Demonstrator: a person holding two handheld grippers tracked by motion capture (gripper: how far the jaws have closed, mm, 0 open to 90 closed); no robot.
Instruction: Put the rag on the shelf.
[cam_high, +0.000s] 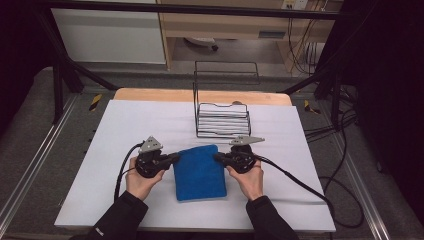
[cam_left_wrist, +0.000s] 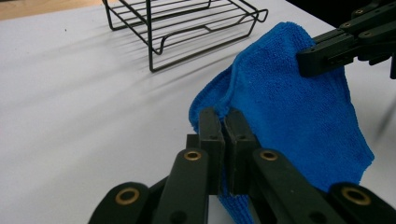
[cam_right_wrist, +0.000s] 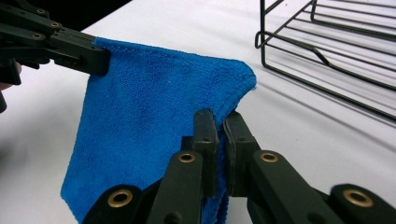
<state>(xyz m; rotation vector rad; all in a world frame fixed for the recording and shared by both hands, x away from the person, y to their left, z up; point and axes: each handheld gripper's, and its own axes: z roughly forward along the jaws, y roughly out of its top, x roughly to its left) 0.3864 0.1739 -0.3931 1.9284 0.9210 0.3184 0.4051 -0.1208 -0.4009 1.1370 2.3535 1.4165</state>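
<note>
Left hand (cam_high: 141, 177) holds the left gripper (cam_high: 173, 159) at about 7 o'clock on the white table (cam_high: 125, 125). Its jaws point to 3 o'clock and are pinched tight on the left top corner of the blue cloth (cam_high: 200, 172). In the left gripper view the 2 black jaws are pressed together w/ the cloth edge between them.

The blue cloth sits in the middle of the table, a bit toward 6 o'clock. It looks folded, and its top edge is pulled up off the table btw the 2 grippers. The bottom part prob still rests flat, hard to tell.

At 12 o'clock from the cloth stands a black wire rack (cam_high: 222, 117), apart from it.

Right hand (cam_high: 250, 177) holds the right gripper (cam_high: 218, 158) at about 5 o'clock. Its jaws point to 9 o'clock and are clamped on the right top corner of the cloth
</note>
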